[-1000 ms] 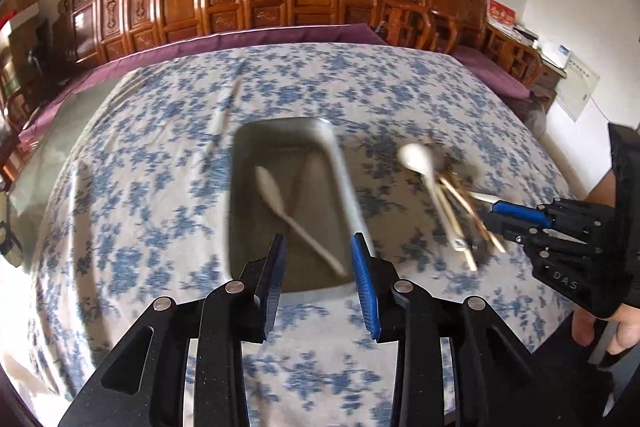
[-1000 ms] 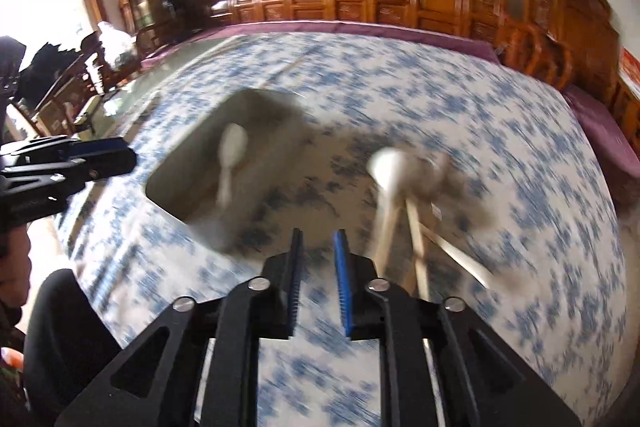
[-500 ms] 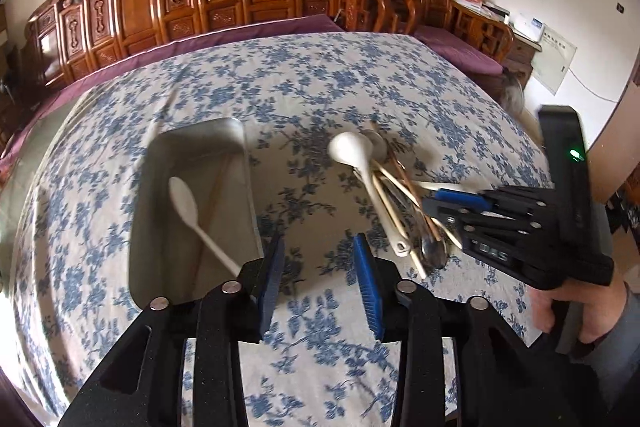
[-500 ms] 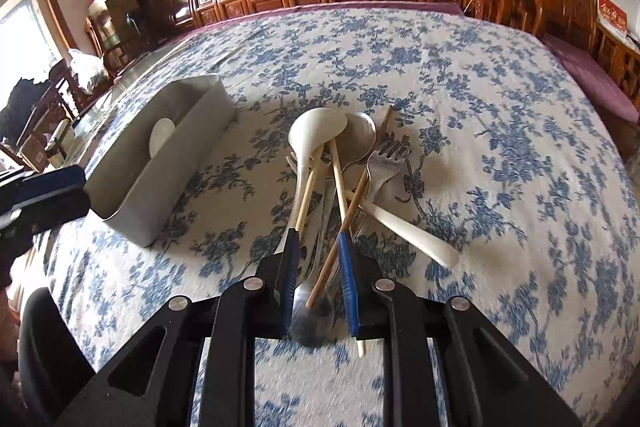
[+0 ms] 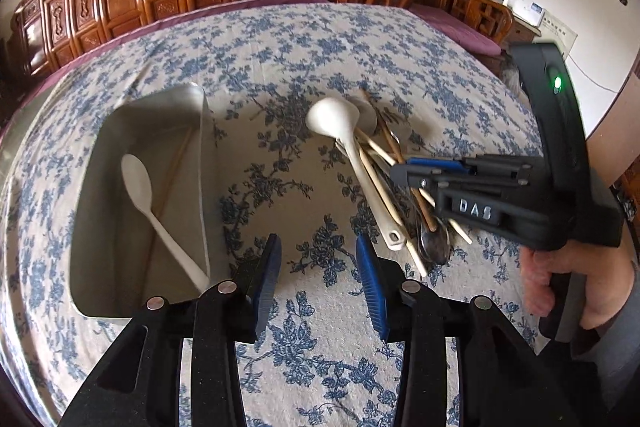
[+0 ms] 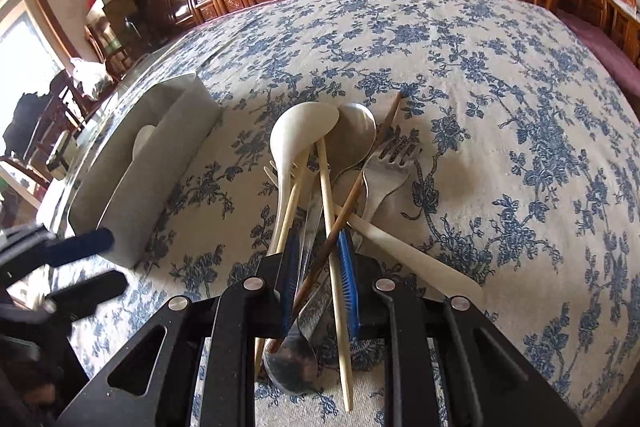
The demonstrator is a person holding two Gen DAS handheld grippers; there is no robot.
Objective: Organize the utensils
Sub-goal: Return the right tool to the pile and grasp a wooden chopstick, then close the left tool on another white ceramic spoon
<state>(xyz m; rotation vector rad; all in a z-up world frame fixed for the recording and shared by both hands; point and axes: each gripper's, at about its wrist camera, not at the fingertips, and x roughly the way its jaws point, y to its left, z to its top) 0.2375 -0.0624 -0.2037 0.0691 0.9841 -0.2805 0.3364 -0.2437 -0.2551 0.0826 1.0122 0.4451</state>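
A heap of utensils lies on the flowered cloth: a white ladle spoon (image 6: 300, 131), a metal spoon (image 6: 356, 131), a metal fork (image 6: 394, 155), pale chopsticks (image 6: 326, 187), a brown chopstick (image 6: 360, 179) and a second metal spoon (image 6: 292, 363). My right gripper (image 6: 318, 243) stands low over the heap, narrowly open. A pale chopstick, the brown chopstick and a metal handle pass between its pads, which do not visibly press. From the left wrist the right gripper (image 5: 404, 169) reaches in over the heap (image 5: 332, 115). My left gripper (image 5: 318, 247) is open and empty above bare cloth.
A grey tray (image 5: 204, 147) sits left of the heap and holds a white spoon (image 5: 138, 179) and a thin chopstick (image 5: 172, 179). Carved wooden chairs line the far edge of the table. A hand (image 5: 568, 275) holds the right gripper's handle at the right.
Both grippers have come down and forward. The left has swung from over the tray to the cloth beside it. The right has settled onto the heap, its fingers now astride several utensils.
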